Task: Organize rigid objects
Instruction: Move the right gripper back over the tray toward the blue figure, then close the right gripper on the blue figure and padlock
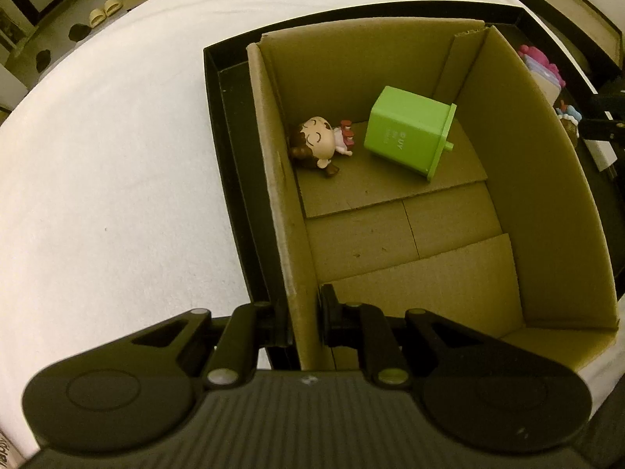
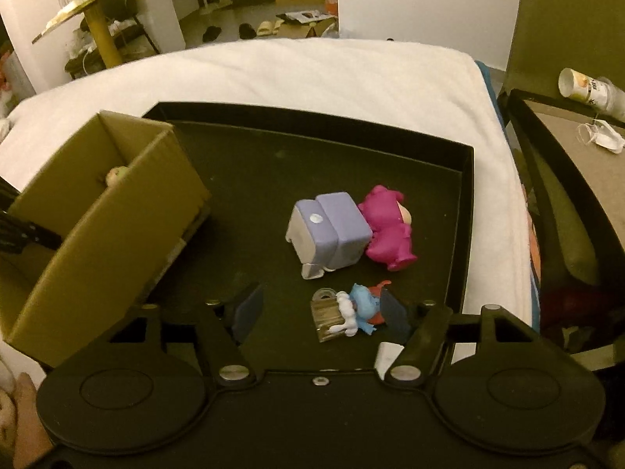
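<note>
Left tool (image 1: 302, 314): clamps cardboard box (image 1: 281, 211) wall | green bin (image 1: 410, 133): "BUY"

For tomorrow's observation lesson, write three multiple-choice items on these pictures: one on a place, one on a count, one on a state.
1. Where does the green toy bin lie?
A. in the cardboard box
B. on the white bedcover
C. on the side table

2. How many toys are inside the box?
A. one
B. two
C. four

3. How is the left claw?
A. wide open above the box
B. shut on the box's wall
C. shut on the pink figure

Answers:
1 A, it lies tipped over on the box's floor.
2 B, only the bin and the brown-haired doll figure.
3 B, its fingers pinch the cardboard wall.
</note>
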The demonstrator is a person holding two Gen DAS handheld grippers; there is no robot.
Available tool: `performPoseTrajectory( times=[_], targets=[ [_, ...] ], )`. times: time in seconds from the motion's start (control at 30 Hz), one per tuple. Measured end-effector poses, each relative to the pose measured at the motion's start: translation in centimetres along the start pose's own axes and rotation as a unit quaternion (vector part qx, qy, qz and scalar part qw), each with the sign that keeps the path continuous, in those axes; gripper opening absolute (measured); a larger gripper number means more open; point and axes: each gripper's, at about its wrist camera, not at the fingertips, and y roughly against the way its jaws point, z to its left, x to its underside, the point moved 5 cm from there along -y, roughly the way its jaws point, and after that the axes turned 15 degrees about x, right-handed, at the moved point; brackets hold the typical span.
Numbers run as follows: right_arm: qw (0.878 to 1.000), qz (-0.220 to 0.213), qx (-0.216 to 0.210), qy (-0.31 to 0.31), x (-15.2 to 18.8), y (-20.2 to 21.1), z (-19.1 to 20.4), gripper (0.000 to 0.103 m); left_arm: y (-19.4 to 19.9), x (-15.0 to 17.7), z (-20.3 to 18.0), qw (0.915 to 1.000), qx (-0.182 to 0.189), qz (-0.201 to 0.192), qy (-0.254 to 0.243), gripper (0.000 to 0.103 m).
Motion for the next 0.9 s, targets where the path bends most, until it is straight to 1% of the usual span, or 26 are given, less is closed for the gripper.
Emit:
performPoseTrajectory(
  times=[0.1, 0.13, 0.17, 0.2, 0.33, 0.57, 0.63, 0.7, 0.73, 0.8, 0.83, 0.9],
  targets=[
    [1.000, 0.005, 0.005, 0.011, -0.1, -0.9, -0.2, 0.069, 0.0, 0.1, 0.0, 1.0000, -0.001, -0.001, -0.003, 0.013],
    [1.000, 0.008, 0.007, 0.014, -0.1, -1.2, -0.3, 0.071, 0.0, 0.1, 0.0, 1.0000, 0.000, -0.001, -0.002, 0.013],
    [1.000, 0.013, 0.011, 0.018, -0.1, -1.5, -0.4, 0.075, 0.0, 0.1, 0.1, 1.0000, 0.001, -0.001, -0.001, 0.013],
    [0.999, 0.017, 0.017, 0.028, 0.0, -1.9, -0.4, 0.076, 0.0, 0.1, 0.2, 1.0000, 0.002, -0.002, -0.001, 0.013],
    [0.998, 0.032, 0.028, 0.050, 0.5, -3.3, -0.6, 0.076, -0.1, 0.2, 0.1, 1.0000, 0.002, 0.000, -0.004, 0.013],
    [0.997, 0.046, 0.023, 0.064, 0.6, -4.6, -0.2, 0.076, 0.1, 0.2, 0.0, 1.0000, 0.004, 0.000, -0.003, 0.013],
    [0.997, 0.046, 0.017, 0.055, 0.4, -4.8, -0.1, 0.077, 0.1, 0.2, 0.0, 1.0000, 0.006, 0.000, -0.004, 0.013],
    [0.998, 0.043, 0.020, 0.051, 0.3, -4.9, 0.0, 0.077, 0.2, 0.1, 0.0, 1.0000, 0.008, 0.003, -0.005, 0.013],
    [0.998, 0.041, 0.021, 0.050, 0.3, -4.8, 0.0, 0.075, 0.2, 0.2, -0.1, 0.9999, 0.009, 0.004, -0.007, 0.013],
    [0.998, 0.038, 0.023, 0.053, 0.4, -4.6, 0.2, 0.067, 0.2, 0.2, -0.2, 0.9999, 0.010, 0.004, -0.008, 0.013],
    [0.998, 0.039, 0.024, 0.053, 0.3, -4.5, 0.3, 0.061, 0.2, 0.4, -0.3, 0.9999, 0.011, 0.003, -0.007, 0.013],
    [0.997, 0.043, 0.028, 0.055, 0.3, -4.3, 0.5, 0.061, 0.3, 0.5, -0.5, 0.9999, 0.012, 0.002, -0.006, 0.013]
  ],
)
